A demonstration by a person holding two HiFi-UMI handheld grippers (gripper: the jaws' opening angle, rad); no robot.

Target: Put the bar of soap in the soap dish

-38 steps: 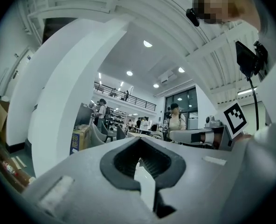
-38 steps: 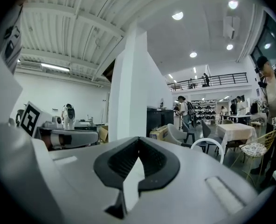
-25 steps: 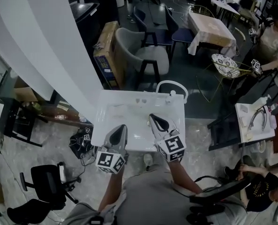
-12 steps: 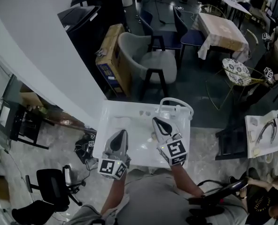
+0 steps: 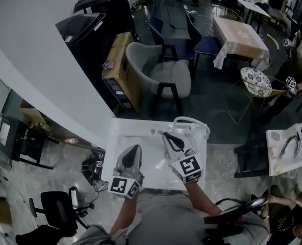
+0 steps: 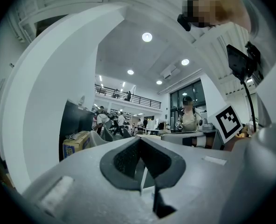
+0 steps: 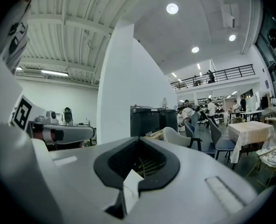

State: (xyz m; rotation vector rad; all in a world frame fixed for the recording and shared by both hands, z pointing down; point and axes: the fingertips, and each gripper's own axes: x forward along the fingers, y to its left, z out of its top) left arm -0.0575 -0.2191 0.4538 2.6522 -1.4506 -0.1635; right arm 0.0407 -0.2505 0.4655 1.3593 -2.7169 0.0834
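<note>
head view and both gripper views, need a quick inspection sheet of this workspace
surface: white table, both grippers above it
job's things: none made out for sure; small pale items near the far edge
clutter: white wire loop at the far right corner
grippers: left gripper and right gripper both shut, nothing held
cables: black lead hanging beside the person
surroundings: grey chair, cardboard box, clothed table

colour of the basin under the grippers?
White. The basin shows best in the head view.
</note>
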